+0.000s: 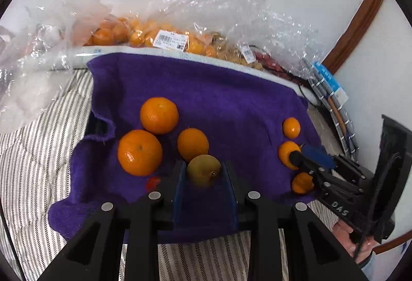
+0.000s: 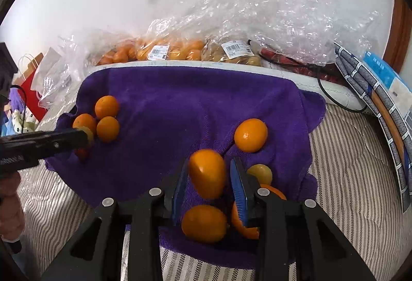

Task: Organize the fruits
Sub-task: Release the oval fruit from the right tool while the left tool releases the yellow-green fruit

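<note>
Bags [image 2: 167,49]: we count oranges inside.
Towel [image 1: 219,101]: loose oranges [image 1: 159,115].
Left gripper [image 1: 204,173]: clamps greenish fruit [image 1: 203,169].
Right gripper [image 2: 209,175]: orange [image 2: 207,173] between jaws, grip unclear.
Surface: striped bedding [image 1: 38,152].

Both wrist cameras look steeply down from close above, sharing the purple towel [image 1: 219,106] from opposite sides.

Orange fruits [image 1: 159,115] and one greenish-brown fruit [image 1: 204,169] lie on a purple towel [image 1: 211,90]; beneath it, grey-and-white striped bedding [image 1: 38,142] at lower left.
</note>
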The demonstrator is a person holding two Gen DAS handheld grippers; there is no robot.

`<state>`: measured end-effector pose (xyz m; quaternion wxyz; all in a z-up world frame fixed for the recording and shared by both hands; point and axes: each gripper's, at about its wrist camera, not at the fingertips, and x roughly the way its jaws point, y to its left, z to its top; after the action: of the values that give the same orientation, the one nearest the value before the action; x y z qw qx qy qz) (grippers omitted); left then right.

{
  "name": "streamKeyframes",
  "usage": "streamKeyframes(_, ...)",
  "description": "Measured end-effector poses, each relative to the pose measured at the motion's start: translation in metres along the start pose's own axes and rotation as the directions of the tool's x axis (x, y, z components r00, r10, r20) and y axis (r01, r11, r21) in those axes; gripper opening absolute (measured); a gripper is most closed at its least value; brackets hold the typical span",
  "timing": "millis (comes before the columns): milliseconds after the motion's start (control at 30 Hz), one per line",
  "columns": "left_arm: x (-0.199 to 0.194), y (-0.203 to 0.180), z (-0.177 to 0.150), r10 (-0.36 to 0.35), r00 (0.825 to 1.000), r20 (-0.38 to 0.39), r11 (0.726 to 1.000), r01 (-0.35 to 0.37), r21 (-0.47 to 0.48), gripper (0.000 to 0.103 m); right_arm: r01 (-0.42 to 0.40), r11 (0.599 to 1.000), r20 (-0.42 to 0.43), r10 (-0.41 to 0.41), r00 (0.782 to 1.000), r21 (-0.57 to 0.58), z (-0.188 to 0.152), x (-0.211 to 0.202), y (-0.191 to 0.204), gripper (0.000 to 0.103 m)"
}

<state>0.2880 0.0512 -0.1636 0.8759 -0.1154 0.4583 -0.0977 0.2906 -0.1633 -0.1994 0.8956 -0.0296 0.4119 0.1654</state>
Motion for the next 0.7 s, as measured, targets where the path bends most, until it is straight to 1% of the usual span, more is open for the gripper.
streamKeyframes(100, 0.007, -0.002, -0.003, 0.025, 1.000, -0.019, 1.000, -0.025, 0.008, 0.027, 0.000, 1.000, 0.012, 0.000, 1.000, 0.002, -0.001, -0.003, -0.002, 0.041)
streamKeyframes(200, 0.012, -0.004, -0.006, 0.050, 0.998, -0.033, 0.999, -0.050, 0.014, 0.027, -0.004, 1.000, 0.018, 0.004, 1.000, 0.010, -0.001, -0.006, -0.004, 0.042)
streamKeyframes(367, 0.017, -0.005, -0.008, 0.069, 0.996, -0.048, 0.998, -0.069, 0.014, 0.027, 0.008, 1.000, 0.021, -0.008, 1.000, 0.012, -0.001, -0.008, -0.003, 0.042)
streamKeyframes(567, 0.017, -0.006, -0.007, 0.078, 0.996, -0.038, 0.997, -0.077, 0.006, 0.028, 0.030, 1.000, 0.023, -0.030, 0.999, 0.000, 0.000, -0.014, 0.001, 0.043)
streamKeyframes(700, 0.015, -0.006, -0.008, 0.086, 0.995, -0.048, 0.996, -0.086, -0.003, 0.028, 0.047, 0.999, 0.025, -0.047, 0.999, -0.001, 0.001, -0.022, 0.004, 0.043)
